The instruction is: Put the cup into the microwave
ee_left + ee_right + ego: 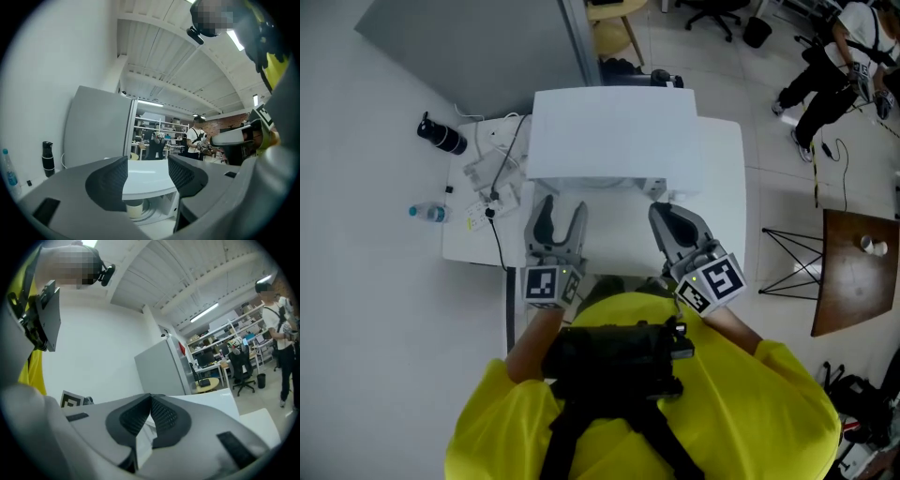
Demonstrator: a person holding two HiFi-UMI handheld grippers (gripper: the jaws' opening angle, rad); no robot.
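Observation:
The white microwave (614,131) stands on a white table (722,216) in front of me. In the left gripper view a pale cup (134,209) sits inside the microwave (140,185) on its turntable, low between the jaws and beyond them. My left gripper (562,206) (147,171) is held up before the microwave's front, open, with nothing between its pads. My right gripper (662,212) (150,399) is to the right of it, near the microwave's front right corner, shut with its fingertips touching and nothing held.
A black bottle (442,136), a water bottle (425,213) and a power strip with cables (492,192) lie at the table's left end. A grey partition (478,37) stands behind. A brown table (858,272) and a person (839,56) are at the right.

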